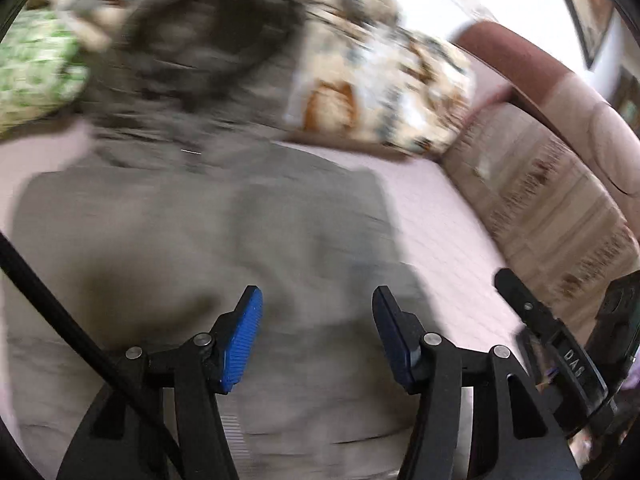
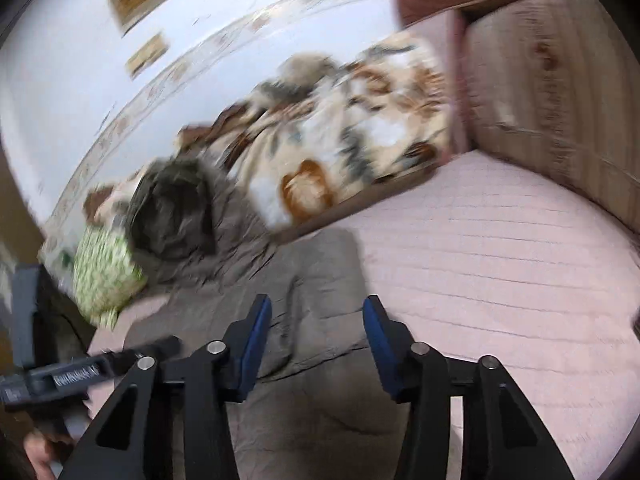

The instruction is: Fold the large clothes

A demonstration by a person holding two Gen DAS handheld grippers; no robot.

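- Grey garment [image 1: 200, 248] lies spread on the pink bed [image 2: 500, 264].
- Left hand-held gripper [image 1: 318, 320]: jaws spread, nothing pinched.
- Right hand-held gripper [image 2: 318, 332]: jaws spread above the garment's right edge.

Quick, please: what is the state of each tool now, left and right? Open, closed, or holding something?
Left tool: open, holding nothing, above the grey garment.
Right tool: open, holding nothing, over the same garment's edge.
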